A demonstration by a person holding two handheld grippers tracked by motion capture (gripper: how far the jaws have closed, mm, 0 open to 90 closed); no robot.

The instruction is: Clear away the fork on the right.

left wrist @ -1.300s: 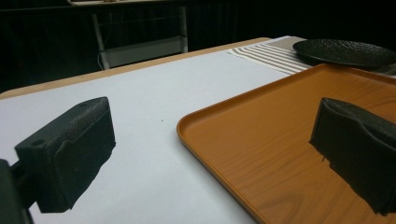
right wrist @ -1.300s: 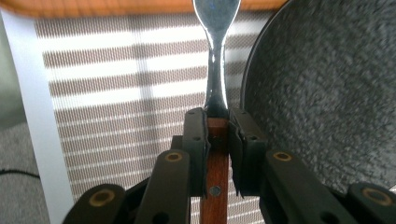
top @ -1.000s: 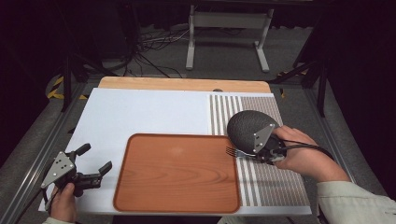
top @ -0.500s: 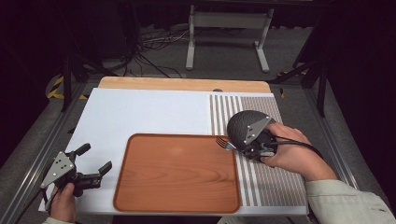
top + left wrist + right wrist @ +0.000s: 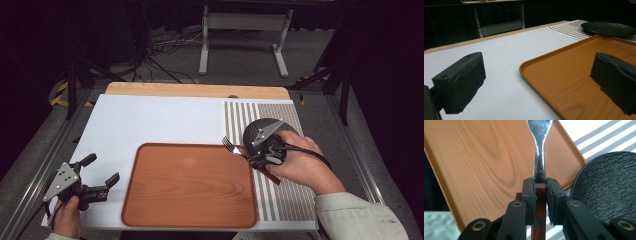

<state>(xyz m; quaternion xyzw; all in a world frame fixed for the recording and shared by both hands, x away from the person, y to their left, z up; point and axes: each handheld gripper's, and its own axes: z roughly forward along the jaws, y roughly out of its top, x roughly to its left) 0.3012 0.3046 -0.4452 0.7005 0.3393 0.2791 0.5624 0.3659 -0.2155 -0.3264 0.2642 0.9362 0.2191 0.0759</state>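
Observation:
A fork [image 5: 231, 146] with a metal head and a dark wooden handle is held level by my right gripper [image 5: 252, 159], which is shut on the handle. Its tines reach over the right rim of the brown tray [image 5: 190, 190]. Looking along the right gripper [image 5: 540, 187], the fork [image 5: 540, 150] points out over the tray [image 5: 486, 157], with the black plate [image 5: 606, 190] to its right. That plate [image 5: 280, 125] lies on the striped mat just behind the right hand. My left gripper [image 5: 102, 170] stands open left of the tray, with nothing between its jaws [image 5: 539, 80].
The tray [image 5: 579, 75] lies on a white mat [image 5: 150, 120], with a grey striped placemat [image 5: 287, 200] to its right. A wooden strip [image 5: 200, 90] runs along the table's far edge. Beyond it are cables and a metal stand on the floor.
My right gripper has carried the fork leftward and slightly away, so the tines now reach over the tray's right rim. The left gripper has stayed in place.

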